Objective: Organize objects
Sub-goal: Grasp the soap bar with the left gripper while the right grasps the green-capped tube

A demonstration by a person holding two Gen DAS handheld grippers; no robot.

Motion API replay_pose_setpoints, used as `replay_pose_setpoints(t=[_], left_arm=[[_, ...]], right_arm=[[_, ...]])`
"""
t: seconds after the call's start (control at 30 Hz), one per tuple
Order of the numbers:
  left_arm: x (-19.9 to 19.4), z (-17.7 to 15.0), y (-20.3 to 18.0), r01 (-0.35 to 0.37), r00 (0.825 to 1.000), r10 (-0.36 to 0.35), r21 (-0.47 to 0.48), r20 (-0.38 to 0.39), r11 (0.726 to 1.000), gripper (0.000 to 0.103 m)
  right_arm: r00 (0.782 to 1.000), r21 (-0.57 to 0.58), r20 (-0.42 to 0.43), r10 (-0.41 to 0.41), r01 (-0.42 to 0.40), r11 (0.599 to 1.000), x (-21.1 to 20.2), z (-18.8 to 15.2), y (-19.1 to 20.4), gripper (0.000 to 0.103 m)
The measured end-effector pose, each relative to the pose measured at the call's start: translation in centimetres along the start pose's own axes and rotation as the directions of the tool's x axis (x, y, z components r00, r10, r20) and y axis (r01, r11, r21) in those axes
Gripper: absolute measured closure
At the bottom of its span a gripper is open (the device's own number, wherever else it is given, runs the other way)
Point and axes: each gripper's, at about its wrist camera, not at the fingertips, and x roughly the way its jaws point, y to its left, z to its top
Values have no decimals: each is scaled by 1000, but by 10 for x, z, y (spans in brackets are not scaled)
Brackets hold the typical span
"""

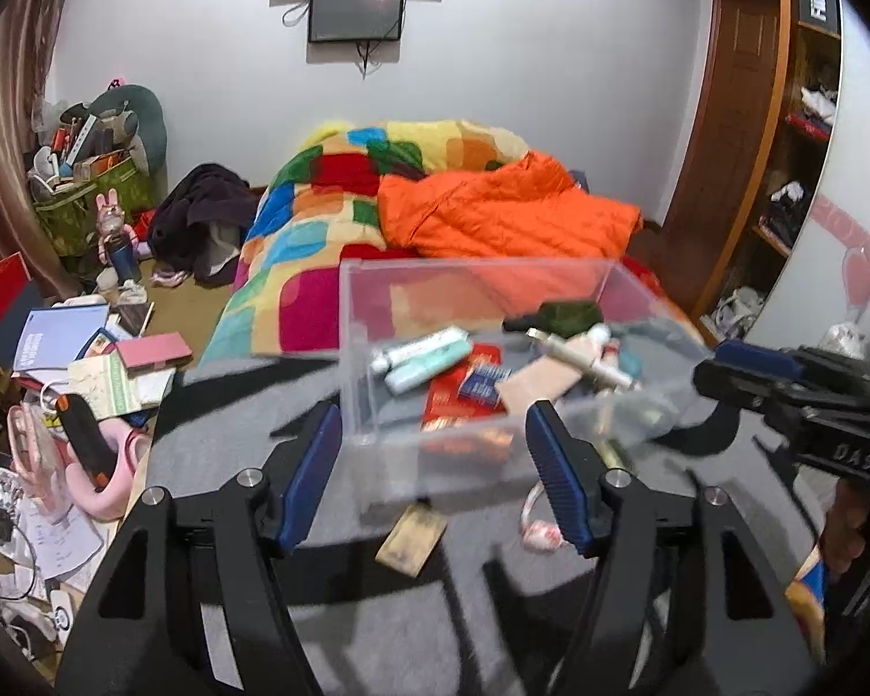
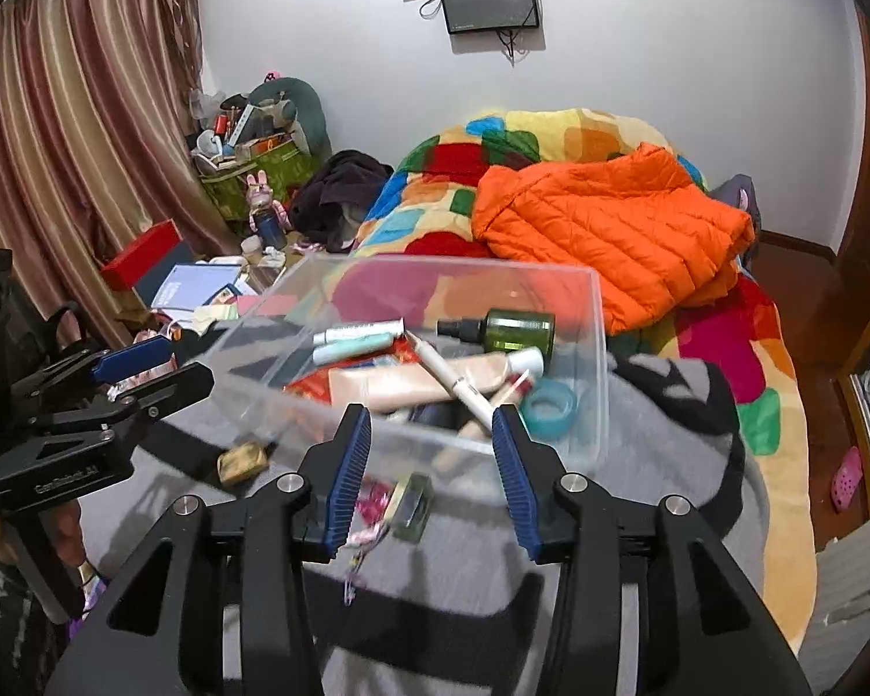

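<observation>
A clear plastic box (image 1: 354,348) (image 2: 600,336) sits on a grey blanket on the bed. It holds tubes (image 1: 420,351), a green bottle (image 2: 516,327), a white pen (image 2: 452,374), a teal tape roll (image 2: 548,406) and red packets. My left gripper (image 1: 435,452) is open and empty, just in front of the box. My right gripper (image 2: 432,446) is open and empty at the box's near wall. On the blanket outside the box lie a small gold compact (image 1: 409,539) (image 2: 240,461), a pink wrapped item (image 1: 542,530) (image 2: 371,507) and a small greenish case (image 2: 412,504).
A colourful quilt (image 2: 725,348) and an orange puffer jacket (image 2: 615,232) cover the bed behind the box. Left of the bed the floor is cluttered with books (image 1: 58,342), bags and a dark clothes pile (image 1: 203,214). A wooden wardrobe (image 1: 742,116) stands on the right.
</observation>
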Motion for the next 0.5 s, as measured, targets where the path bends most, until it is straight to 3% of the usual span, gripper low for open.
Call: replay_pose_setpoints(t=[0.3,0.5], left_arm=[[30,-45,12,-31,988,32,7,-152,999,37],[50,-55,13,-17,977,20,12,-210,1000,38]], right_arm=[[993,22,-117,10,-8,1000,36,-33,5,63],[984,62,-180,16,-4,998,65,-42,3,63]])
